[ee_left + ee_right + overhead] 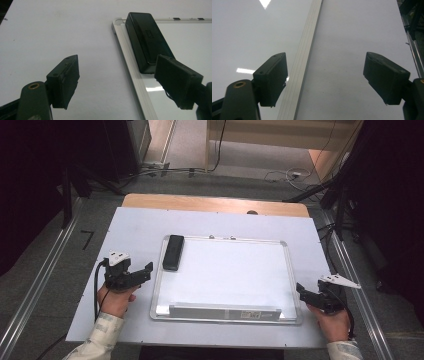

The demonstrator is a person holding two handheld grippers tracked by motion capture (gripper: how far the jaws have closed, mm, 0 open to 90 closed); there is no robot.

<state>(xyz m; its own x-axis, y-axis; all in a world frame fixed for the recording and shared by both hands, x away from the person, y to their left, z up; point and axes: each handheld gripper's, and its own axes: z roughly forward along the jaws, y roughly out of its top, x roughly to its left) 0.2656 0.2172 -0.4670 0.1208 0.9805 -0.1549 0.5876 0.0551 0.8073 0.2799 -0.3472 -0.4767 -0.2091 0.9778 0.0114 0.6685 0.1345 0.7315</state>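
Nearest the person, the left gripper (141,272) is sitting at about eight o'clock on the white table sheet (100,305), its jaws standing wide with nothing between them. The right gripper (301,291) is resting at four o'clock, its jaws likewise spread wide and empty, straddling the right frame edge of the white rectangular whiteboard with a silver metal frame (287,270). Farther off, at the board's ten o'clock corner, the black oblong plastic board eraser (173,252) is lying flat on the board face, just inside the left frame. In the left gripper view it (147,42) is lying just ahead of the jaws. It is looking light, rigid and smooth-shelled, so gripping across its narrow long sides near the middle should be holding best.
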